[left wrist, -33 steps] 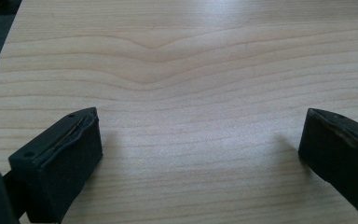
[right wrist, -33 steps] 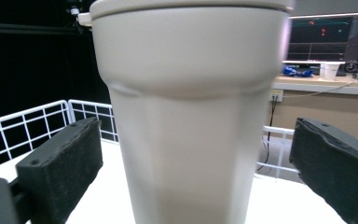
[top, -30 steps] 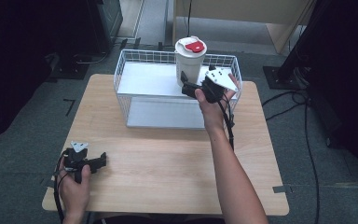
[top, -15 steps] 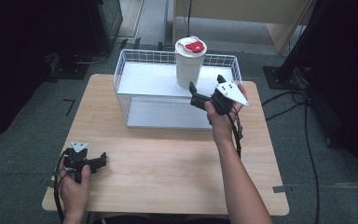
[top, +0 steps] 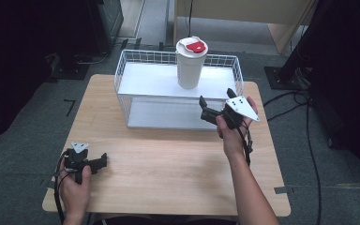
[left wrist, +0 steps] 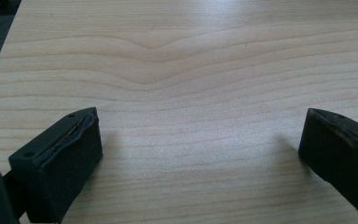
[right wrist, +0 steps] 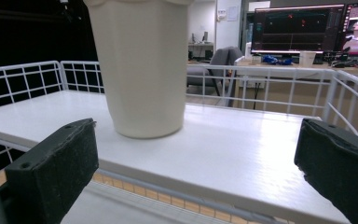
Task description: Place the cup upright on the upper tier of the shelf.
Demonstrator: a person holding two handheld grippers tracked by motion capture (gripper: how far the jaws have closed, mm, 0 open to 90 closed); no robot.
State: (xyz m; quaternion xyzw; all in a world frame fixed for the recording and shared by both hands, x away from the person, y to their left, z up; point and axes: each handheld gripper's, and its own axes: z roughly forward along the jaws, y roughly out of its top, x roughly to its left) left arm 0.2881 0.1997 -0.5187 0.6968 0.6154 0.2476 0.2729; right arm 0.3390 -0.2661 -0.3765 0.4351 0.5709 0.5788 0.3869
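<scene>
- Standing on grey floor [top: 23,122] in a dark room, the wooden surface [top: 168,164] carries a wire basket [top: 122,77] at its far edge.
- Cup [top: 190,65] sits upright on the basket's shelf [top: 145,82].
- Right gripper [top: 214,104], fingers open, hangs near the cup.
- Left gripper [top: 104,161], fingers open, rests near-left.
- Right gripper view adds lit monitors [right wrist: 307,23] beyond the basket.

Left tool [left wrist: 200,154] jaws wide apart, low over bare wooden table [left wrist: 191,70].

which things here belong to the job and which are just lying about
In the job: white cup with red-tabbed lid, standing on the shelf of the wire basket; right gripper, open, apart from the cup.

Just about: left gripper, open over the table.
</scene>
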